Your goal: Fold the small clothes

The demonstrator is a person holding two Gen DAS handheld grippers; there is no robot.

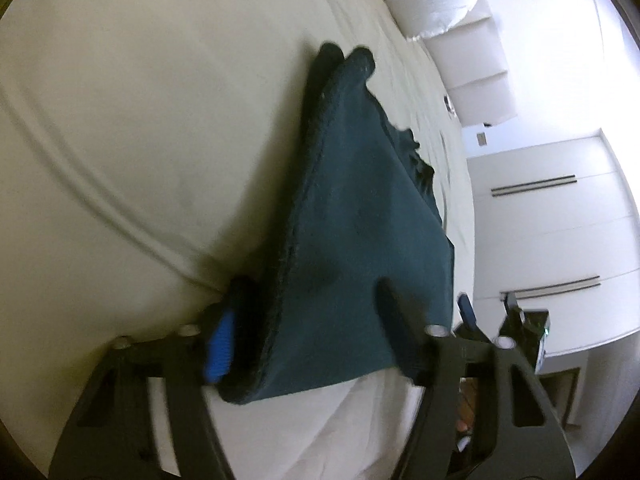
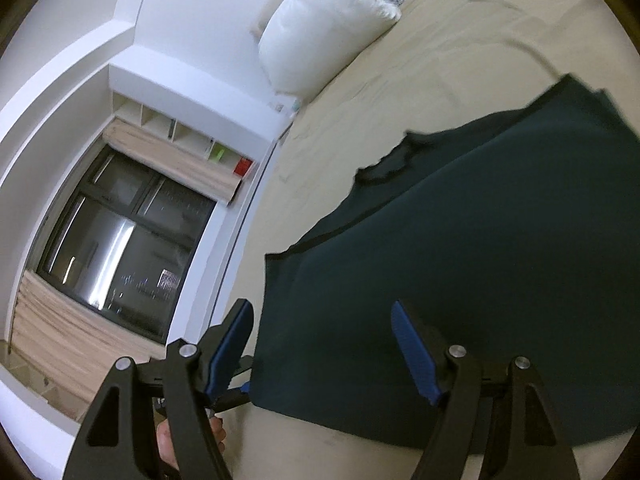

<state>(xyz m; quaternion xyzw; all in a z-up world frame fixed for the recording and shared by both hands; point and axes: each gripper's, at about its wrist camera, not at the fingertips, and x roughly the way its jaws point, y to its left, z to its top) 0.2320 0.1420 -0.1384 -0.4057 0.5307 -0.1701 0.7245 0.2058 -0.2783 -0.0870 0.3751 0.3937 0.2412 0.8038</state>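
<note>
A dark teal garment (image 1: pixel 352 200) lies on the cream bedsheet (image 1: pixel 120 120), folded with doubled edges. My left gripper (image 1: pixel 312 304) is open, its jaws wide apart on either side of the garment's near corner, with the cloth between the blue-padded fingers (image 1: pixel 220 336). In the right wrist view the same garment (image 2: pixel 480 264) spreads flat to the right. My right gripper (image 2: pixel 322 336) is open over its near left edge, its right finger above the cloth and its left finger off the bed side.
A white pillow (image 2: pixel 320 28) lies at the head of the bed. A dark window (image 2: pixel 120 232) with shelves above lies left of the bed. White wardrobe doors (image 1: pixel 552 220) stand beyond the bed. The other gripper (image 1: pixel 520 320) shows at the right.
</note>
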